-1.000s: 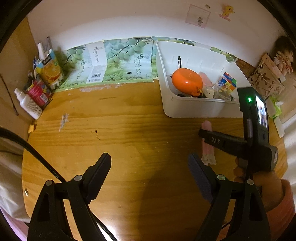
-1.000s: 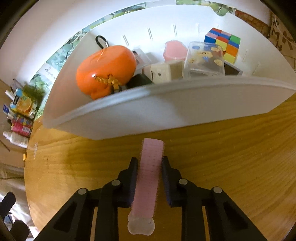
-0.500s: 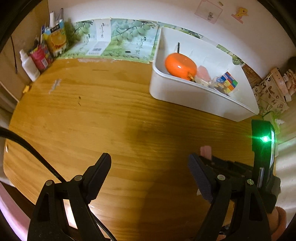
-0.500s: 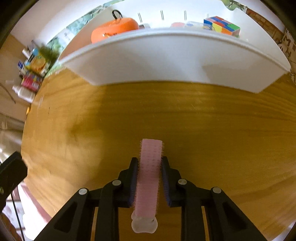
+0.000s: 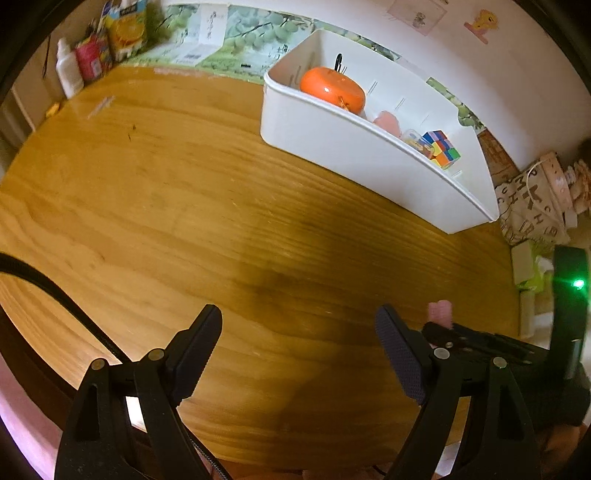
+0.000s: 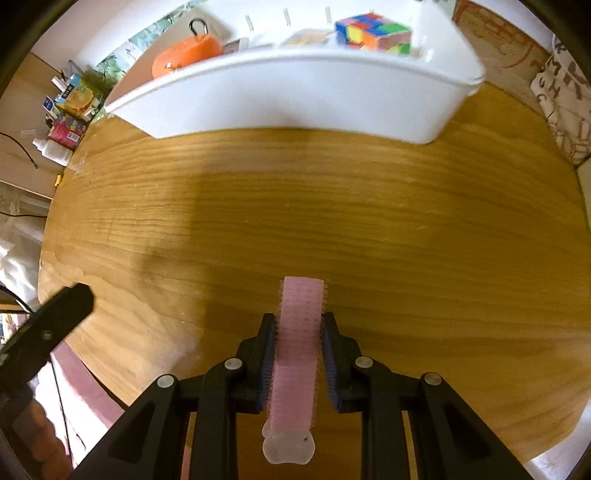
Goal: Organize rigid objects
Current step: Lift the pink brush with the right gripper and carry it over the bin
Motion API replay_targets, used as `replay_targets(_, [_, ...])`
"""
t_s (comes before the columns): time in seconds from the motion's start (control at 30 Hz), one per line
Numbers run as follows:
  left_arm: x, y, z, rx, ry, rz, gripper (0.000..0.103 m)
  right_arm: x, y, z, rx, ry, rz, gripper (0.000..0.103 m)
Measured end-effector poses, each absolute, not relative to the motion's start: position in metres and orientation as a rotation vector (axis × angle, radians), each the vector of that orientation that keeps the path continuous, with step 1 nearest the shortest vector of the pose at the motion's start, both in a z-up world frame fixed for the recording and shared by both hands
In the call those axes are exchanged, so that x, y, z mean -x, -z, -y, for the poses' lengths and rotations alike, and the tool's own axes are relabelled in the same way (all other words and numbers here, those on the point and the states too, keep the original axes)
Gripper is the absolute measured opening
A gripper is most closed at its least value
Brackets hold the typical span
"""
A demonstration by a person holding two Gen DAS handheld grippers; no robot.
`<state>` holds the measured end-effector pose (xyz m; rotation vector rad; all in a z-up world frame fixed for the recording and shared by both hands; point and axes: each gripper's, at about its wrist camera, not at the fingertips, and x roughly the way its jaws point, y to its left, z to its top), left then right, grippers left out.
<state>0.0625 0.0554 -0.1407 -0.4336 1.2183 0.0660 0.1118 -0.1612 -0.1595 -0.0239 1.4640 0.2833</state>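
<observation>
**Pink roller in my right tool, bin ahead**

My right tool (image 6: 297,354) is clenched on a pink hair roller (image 6: 297,354), its two fingers (image 6: 266,363) pressing the roller's sides. The roller points forward along the fingers, its far end sticking out past the tips and its pale translucent cap (image 6: 288,446) sitting back toward me. I hold it above the wooden desk (image 6: 332,221), clear of the surface.

Well ahead of this tool stands the white bin (image 6: 295,99), its near wall facing me. Inside it I see an orange round object (image 6: 188,55) to the left and a colour cube (image 6: 373,31) to the right; the things between them are too blurred to name.

My left tool (image 5: 299,343) is released, its fingers spread wide with nothing between them, hanging over bare desk. From it, the bin lies ahead and to the right, and the right tool sits just beside its right finger, the roller's tip (image 5: 439,310) showing above it.
</observation>
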Motion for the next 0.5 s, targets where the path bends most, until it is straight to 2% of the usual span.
replay_targets(0.5, [-0.061,0.155,-0.032,0.577,-0.121,-1.17,0.087,-0.163,0.08,0.173,0.13,-0.392,-1.272,0.024])
